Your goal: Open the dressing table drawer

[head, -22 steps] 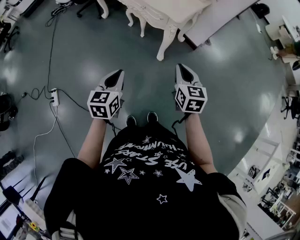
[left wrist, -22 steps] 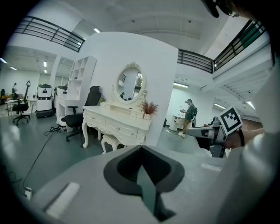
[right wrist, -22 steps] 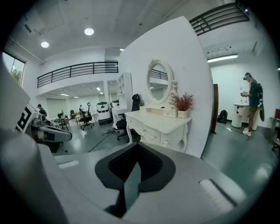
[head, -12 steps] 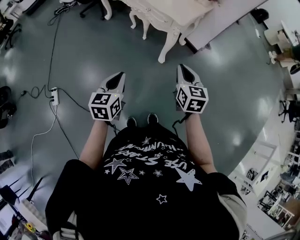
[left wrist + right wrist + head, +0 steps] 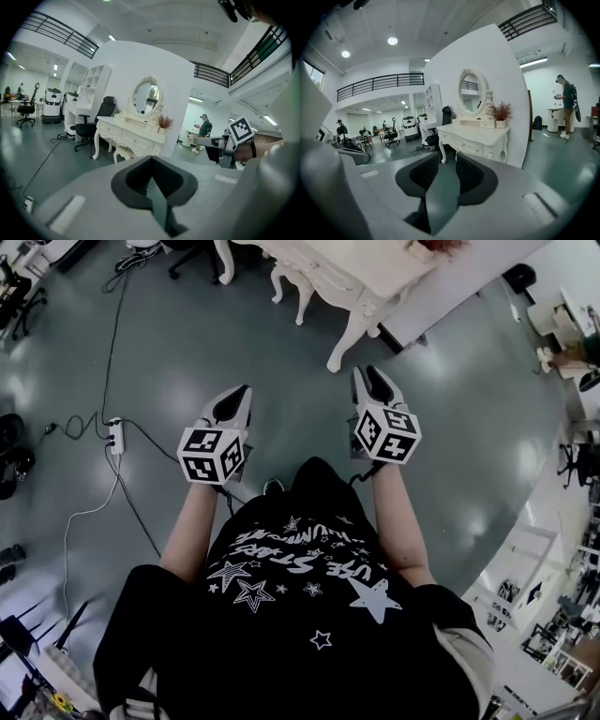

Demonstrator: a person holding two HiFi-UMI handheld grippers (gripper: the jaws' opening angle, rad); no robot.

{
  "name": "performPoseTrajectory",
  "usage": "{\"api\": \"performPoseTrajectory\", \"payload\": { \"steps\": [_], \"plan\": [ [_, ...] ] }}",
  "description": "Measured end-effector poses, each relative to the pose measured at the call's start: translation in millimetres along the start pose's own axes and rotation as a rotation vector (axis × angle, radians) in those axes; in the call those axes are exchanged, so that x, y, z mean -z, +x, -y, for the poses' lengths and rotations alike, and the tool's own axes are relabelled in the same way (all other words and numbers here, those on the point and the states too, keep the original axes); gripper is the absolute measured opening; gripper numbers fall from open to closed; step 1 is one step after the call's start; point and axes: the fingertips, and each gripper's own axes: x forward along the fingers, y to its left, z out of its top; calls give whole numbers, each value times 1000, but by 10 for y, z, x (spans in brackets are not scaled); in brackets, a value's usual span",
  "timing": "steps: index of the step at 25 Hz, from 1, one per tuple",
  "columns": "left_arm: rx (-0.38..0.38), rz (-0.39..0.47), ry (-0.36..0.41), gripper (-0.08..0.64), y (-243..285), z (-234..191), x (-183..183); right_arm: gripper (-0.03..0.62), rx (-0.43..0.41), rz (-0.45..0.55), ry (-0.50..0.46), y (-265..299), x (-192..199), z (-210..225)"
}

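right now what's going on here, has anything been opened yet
A person stands on the grey floor short of the white dressing table, holding two grippers. The left gripper has its fingers together; the right gripper has its fingers slightly apart. Neither holds anything, and the drawers that show look shut and untouched.

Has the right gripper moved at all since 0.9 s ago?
Yes. The right gripper has come slightly forward, closer to the white dressing table's carved leg.
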Motion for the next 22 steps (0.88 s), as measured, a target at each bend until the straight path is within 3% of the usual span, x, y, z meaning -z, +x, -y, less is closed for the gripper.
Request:
{"api": "performPoseTrajectory", "payload": {
  "steps": [4, 7, 14, 22],
  "plan": [
    [1, 7, 4, 0, -26, -155, -32, 236, -9, -21, 9, 182, 32, -114],
    [-5, 8, -8, 0, 2, -294, -61, 267, -15, -30, 24, 359, 17, -154],
    [-20, 11, -14, 0, 405, -549, -239, 272, -31, -43, 36, 966, -136, 18],
    [-25, -15, -19, 0, 1282, -926, -594, 268, -30, -53, 76, 1932, -439, 433]
  ]
}}
